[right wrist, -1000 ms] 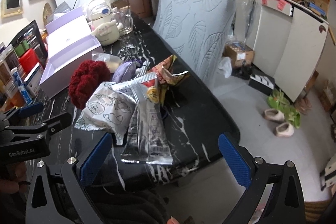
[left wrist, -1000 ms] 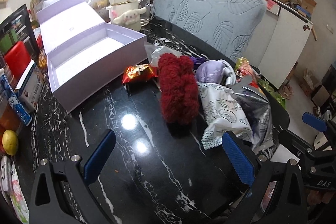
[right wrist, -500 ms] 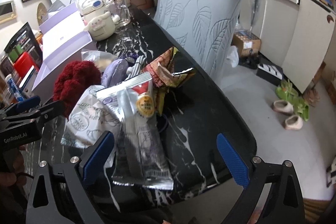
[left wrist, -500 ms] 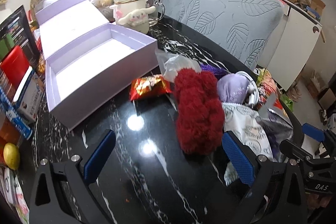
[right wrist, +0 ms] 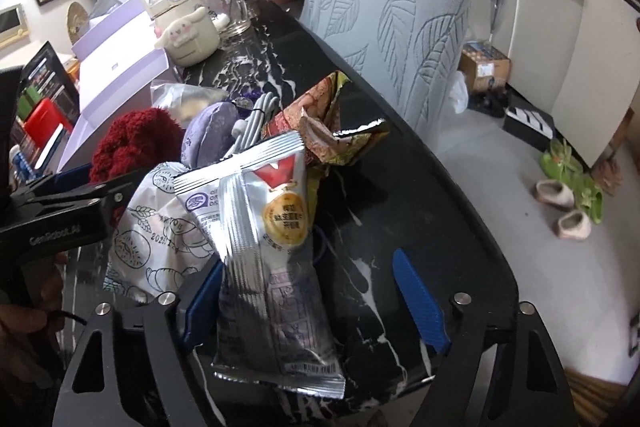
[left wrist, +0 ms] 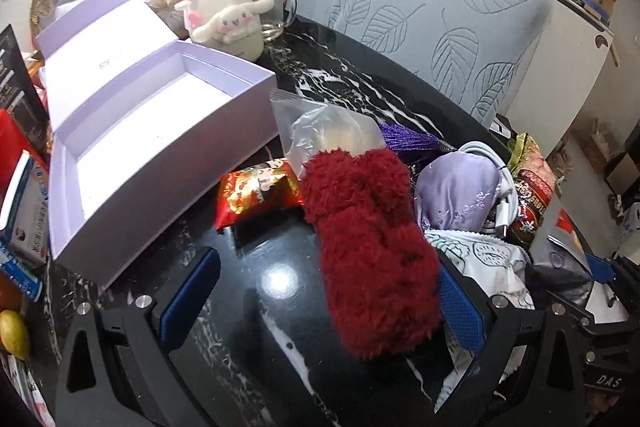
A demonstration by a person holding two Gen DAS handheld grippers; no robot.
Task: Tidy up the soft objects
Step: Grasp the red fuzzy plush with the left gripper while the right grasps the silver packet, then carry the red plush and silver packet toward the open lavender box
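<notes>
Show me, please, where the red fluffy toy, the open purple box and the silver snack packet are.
red fluffy toy [left wrist: 372, 247]: left wrist view, middle of its plush body.
open purple box [left wrist: 168, 171]: left wrist view, its near side wall.
silver snack packet [right wrist: 272, 267]: right wrist view, middle of the foil front.

Both grippers are angling downward: left gripper [left wrist: 320, 291] gaping wide, right gripper [right wrist: 316, 299] narrowing its jaws, not yet gripping.

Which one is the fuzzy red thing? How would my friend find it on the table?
Find the open lilac box on the black marble table. Right beside it is a pile of snack packets, and the fuzzy red thing lies at the pile's box-side edge, beside a red-and-gold packet. It is the only shaggy, dark red item; its neighbours are shiny wrappers or smooth cloth.
</notes>
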